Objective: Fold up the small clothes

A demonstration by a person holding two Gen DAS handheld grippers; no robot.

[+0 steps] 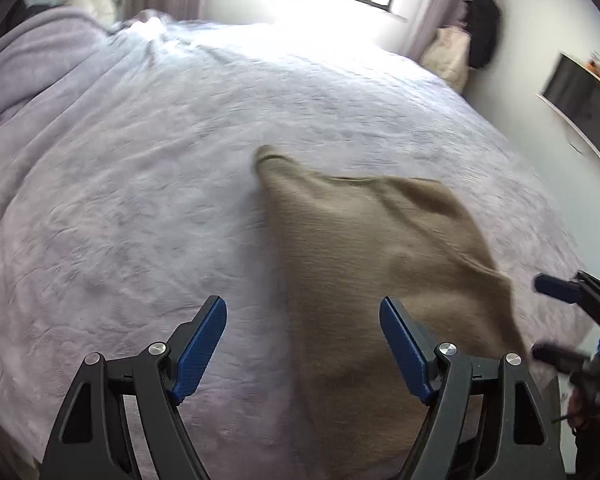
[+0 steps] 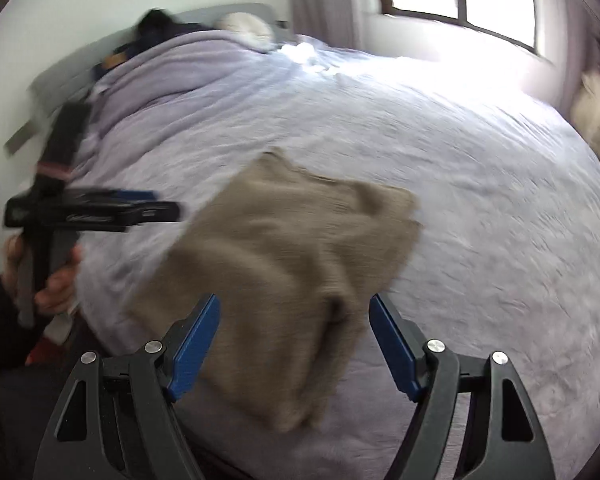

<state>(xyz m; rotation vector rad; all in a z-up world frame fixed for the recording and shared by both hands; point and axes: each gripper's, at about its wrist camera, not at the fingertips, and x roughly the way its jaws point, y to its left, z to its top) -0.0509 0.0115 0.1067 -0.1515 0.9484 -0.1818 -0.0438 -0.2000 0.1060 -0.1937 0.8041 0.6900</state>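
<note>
Item: tan knitted garment (image 2: 276,280), laid on the lavender bedspread (image 1: 120,200) near its front edge, rumpled and blurred; whether any fold had been made could not be told. Left gripper (image 1: 303,344) and right gripper (image 2: 295,342) were recorded wide apart, nothing held. Folding was judged largely outstanding.

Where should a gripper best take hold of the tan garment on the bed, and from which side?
Probably the near hem corners of the tan garment, approached from the person's side of the bed: it lies loose and rumpled there, its edges nearest the open right gripper.
</note>
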